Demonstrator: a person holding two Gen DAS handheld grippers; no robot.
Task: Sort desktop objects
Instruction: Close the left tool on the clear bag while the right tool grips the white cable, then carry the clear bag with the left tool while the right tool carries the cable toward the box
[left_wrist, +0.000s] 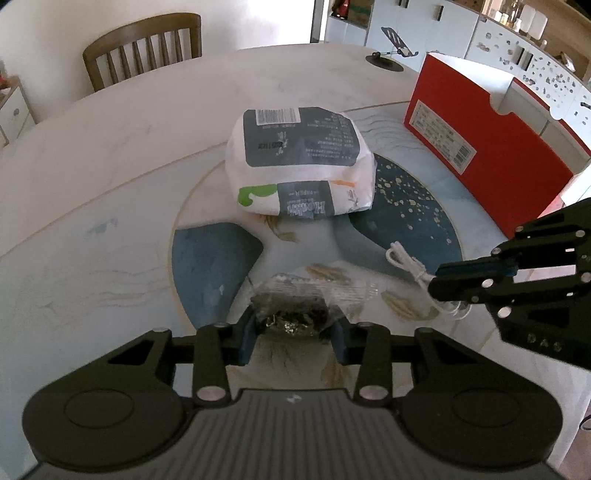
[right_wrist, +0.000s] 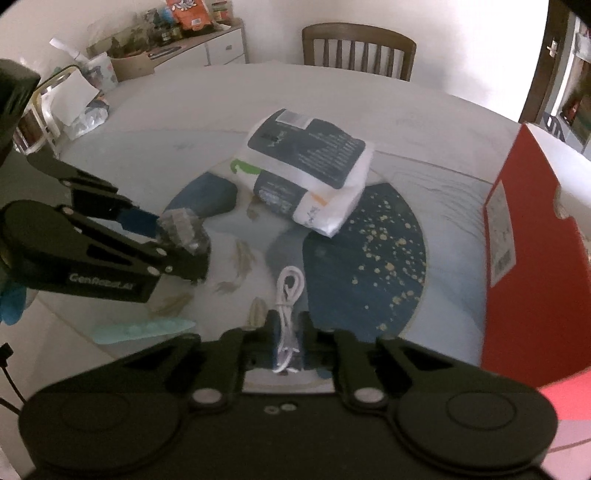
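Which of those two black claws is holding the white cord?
The right gripper, shut on the coiled white cable. The left gripper grips a clear-wrapped dark packet instead.

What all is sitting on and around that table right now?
tissue pack: one, white with dark blue panels, middle of the table
clear bag of dark bits: one, see-through, pinched in the left tongs
cable: one, white, coiled, pinched in the right tongs
red box: one, red outside and white inside, right edge of the table
phone stand: one, dark, far side of the table
chair: one, brown wood, behind the table
table: one, pale with a blue patterned centre
left tongs: black, blue pads, closed on the bag
right tongs: black, closed on the cable
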